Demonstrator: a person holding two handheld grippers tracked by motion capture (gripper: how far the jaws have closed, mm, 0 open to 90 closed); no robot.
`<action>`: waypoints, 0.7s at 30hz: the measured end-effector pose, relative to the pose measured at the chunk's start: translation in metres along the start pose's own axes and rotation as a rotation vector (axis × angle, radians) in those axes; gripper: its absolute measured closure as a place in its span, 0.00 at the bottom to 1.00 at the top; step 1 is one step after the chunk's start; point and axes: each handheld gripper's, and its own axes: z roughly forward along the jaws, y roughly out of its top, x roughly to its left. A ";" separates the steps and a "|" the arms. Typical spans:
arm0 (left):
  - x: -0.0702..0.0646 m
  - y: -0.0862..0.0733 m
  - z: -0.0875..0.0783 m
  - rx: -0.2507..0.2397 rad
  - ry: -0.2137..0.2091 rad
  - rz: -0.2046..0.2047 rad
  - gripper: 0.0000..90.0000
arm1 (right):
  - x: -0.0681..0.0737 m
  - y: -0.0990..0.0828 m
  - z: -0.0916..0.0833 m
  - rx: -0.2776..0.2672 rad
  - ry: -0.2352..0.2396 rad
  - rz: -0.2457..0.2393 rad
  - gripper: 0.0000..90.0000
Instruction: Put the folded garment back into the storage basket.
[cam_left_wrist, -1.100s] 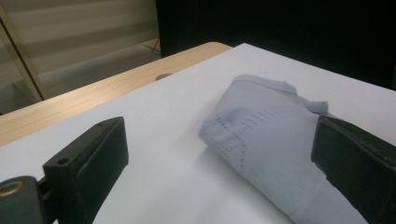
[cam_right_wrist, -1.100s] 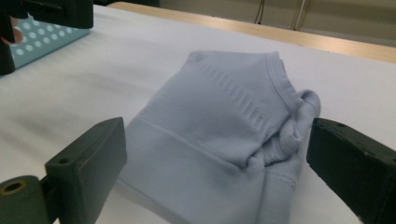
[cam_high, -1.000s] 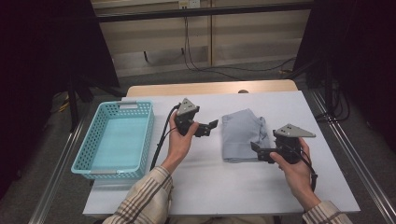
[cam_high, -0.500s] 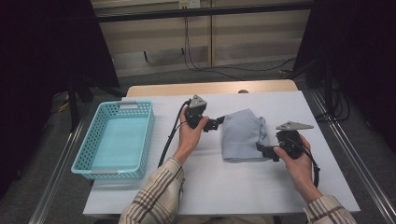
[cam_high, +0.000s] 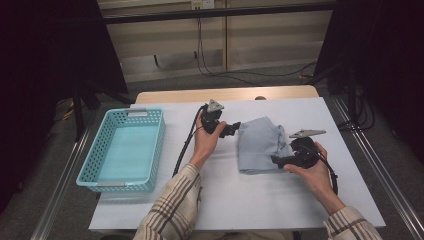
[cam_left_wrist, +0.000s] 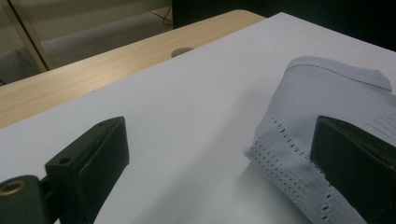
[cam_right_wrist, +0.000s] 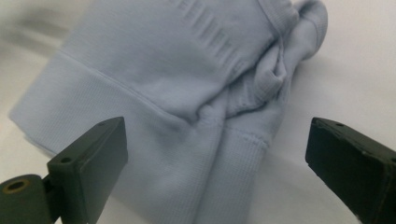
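2 grippers, 1 garment: both claws are now right at the folded pale-blue cloth, so here's the rundown view by view.

High view, what changed: compared with 1 second ago, the left gripper (cam_high: 234, 128) has slid up to the cloth's (cam_high: 261, 145) far-left corner, and the right gripper (cam_high: 281, 161) has moved in at its near-right edge. Half a second ago they were almost there already.

High view, what it means: looks to me like the approach is done and a 2-handed grab is next, maybe to fold it or carry it to the blue basket (cam_high: 124, 150) sitting well apart on the left of the white table (cam_high: 250, 200).

Left gripper view, claw: jaws spread wide, nothing pinched.

Left gripper view, cloth: the ribbed, perforated corner of the cloth (cam_left_wrist: 322, 116) lies right by the right-hand jaw, which overlaps its edge; bare table sits between the jaws. I'd say it needs to shift sideways before it closes.

Right gripper view, claw: also spread wide, holding nothing.

Right gripper view, cloth: the cloth (cam_right_wrist: 187, 84) lies just ahead of and between the jaws, hem and bunched fold centred. Pretty well lined up, imo.
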 end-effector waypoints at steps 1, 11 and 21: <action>0.000 0.000 0.001 0.003 -0.006 -0.001 0.05 | 0.000 0.000 0.001 0.006 0.008 0.018 0.07; -0.004 -0.003 0.006 0.034 -0.016 0.002 0.05 | -0.001 -0.006 0.010 0.030 0.002 0.003 0.18; -0.005 0.004 -0.001 0.006 -0.009 0.001 0.05 | -0.005 -0.012 0.012 0.006 0.029 0.025 0.39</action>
